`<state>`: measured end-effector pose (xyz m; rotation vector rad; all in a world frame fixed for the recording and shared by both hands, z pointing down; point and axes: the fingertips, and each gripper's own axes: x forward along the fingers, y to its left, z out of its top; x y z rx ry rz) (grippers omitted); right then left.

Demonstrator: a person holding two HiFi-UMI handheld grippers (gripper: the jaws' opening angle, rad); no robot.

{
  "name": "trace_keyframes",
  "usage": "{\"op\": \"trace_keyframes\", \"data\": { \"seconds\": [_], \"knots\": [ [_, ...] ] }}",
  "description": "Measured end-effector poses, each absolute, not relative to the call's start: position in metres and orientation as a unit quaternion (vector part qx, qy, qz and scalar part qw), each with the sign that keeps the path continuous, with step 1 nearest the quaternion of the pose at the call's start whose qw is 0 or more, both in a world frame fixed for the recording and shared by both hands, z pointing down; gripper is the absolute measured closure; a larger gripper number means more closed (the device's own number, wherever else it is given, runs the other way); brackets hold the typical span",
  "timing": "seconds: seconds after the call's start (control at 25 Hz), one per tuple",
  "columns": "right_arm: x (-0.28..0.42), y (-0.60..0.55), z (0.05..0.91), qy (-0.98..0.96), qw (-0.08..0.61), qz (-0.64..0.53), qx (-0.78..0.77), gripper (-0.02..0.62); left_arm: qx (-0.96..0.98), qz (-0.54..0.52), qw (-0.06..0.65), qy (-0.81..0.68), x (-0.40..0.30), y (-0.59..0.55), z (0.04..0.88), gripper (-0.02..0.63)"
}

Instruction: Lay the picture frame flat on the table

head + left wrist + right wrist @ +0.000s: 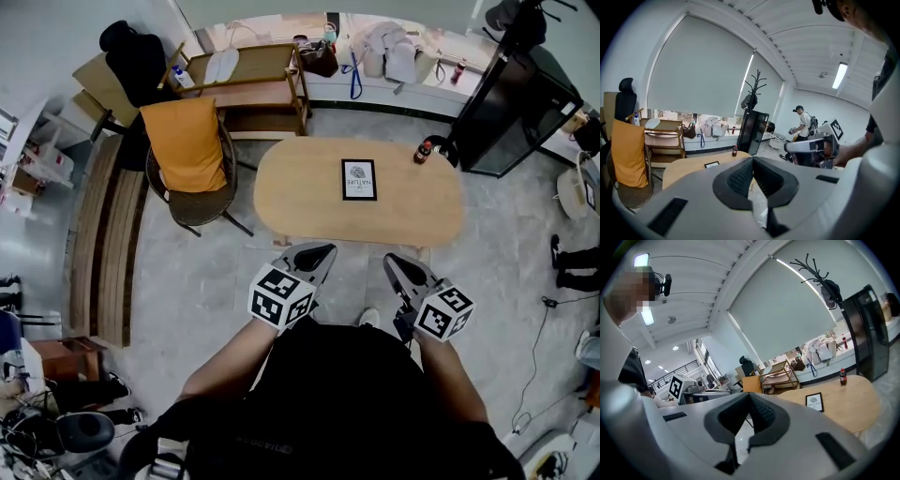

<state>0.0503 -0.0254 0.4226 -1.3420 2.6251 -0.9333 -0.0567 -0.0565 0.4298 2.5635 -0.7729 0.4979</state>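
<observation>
On the table (300, 217) sit one picture frame (359, 179) and one bottle (424, 152); left gripper (324, 249) and right gripper (389, 260) both closed, empty

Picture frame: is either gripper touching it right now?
No: in the head view the left gripper and right gripper both hang short of the table, well apart from the picture frame.

Soft, even daylight comes through the drawn blind (703, 79) while a ceiling strip light (839, 75) glares white, shadows under the table (300, 197) stay faint, the fisheye bends every straight line and blackens the corners, and up close the left gripper (753, 158) and right gripper (748, 393) smear out of focus.
</observation>
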Motion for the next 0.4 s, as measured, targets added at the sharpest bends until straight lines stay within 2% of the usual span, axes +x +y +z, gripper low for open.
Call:
{"op": "trace_keyframes", "data": {
  "seconds": [0.4],
  "knots": [
    [0.053, -0.0235, 0.4222, 0.844, 0.024, -0.306, -0.44, 0.594, 0.922, 0.18, 0.208, -0.274, -0.0524, -0.056, 0.4322, 0.601]
  ]
}}
